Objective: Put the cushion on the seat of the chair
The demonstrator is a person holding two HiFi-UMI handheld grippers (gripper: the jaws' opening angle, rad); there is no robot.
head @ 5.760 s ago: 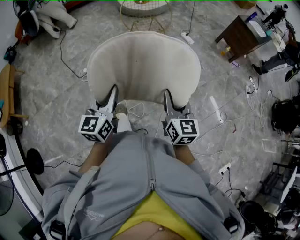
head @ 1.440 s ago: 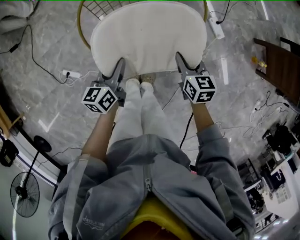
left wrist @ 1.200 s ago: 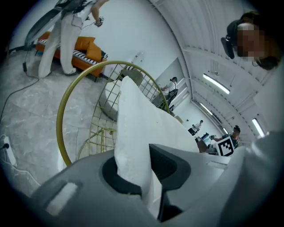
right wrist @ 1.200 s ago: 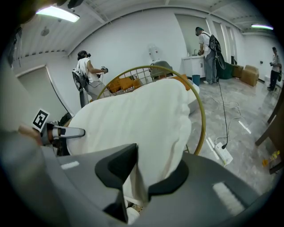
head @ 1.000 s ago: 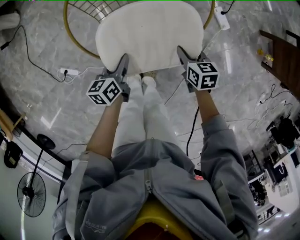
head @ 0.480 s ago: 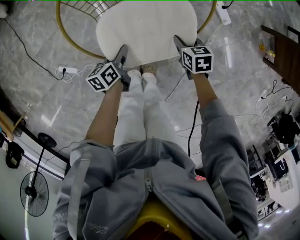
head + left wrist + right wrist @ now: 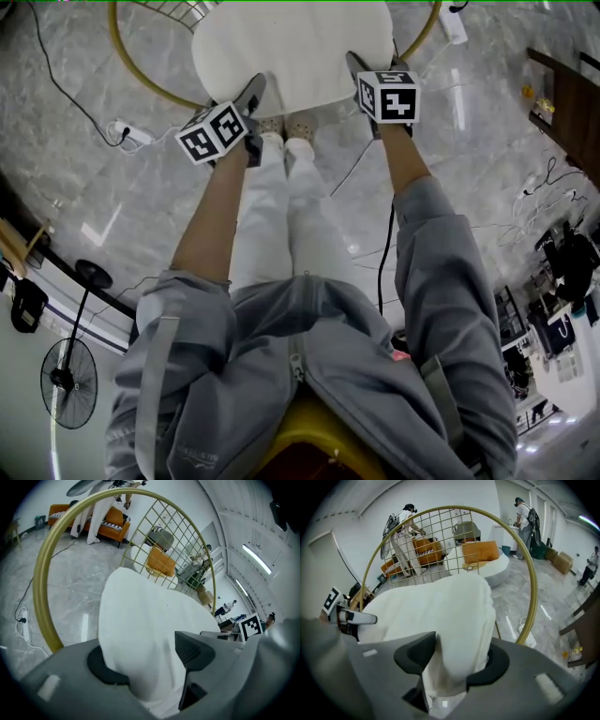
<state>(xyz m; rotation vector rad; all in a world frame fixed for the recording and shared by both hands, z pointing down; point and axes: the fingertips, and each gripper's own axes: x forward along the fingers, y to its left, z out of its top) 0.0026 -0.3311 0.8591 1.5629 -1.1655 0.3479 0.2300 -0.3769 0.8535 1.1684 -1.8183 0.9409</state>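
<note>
Left gripper [image 7: 150, 667]: its jaws have just been opening and are now standing apart, with the near left edge of the cushion [image 7: 140, 616] lying between them; the fabric is touching the left pad, and the right pad is sitting right against it.
Right gripper [image 7: 454, 663]: its jaws have just been opening too and are standing apart; the cushion's near right corner is bulging up between its two pads and filling the gap.
Cushion: the white pad is spreading forward from both sets of fingertips and is lying on the seat of the chair [image 7: 141, 80], spanning from one gripper across to the other.
Chair: its gold hoop is curving around the cushion beyond and outside both grippers; in both gripper views the wire-grid back is rising past the cushion's far edge.
Grippers' pose: both are pointing down and forward at the cushion's near edge, one at each near corner.
Person: the legs [image 7: 281, 216] in pale trousers are standing between the two grippers, toes just behind the cushion's near edge.
</note>
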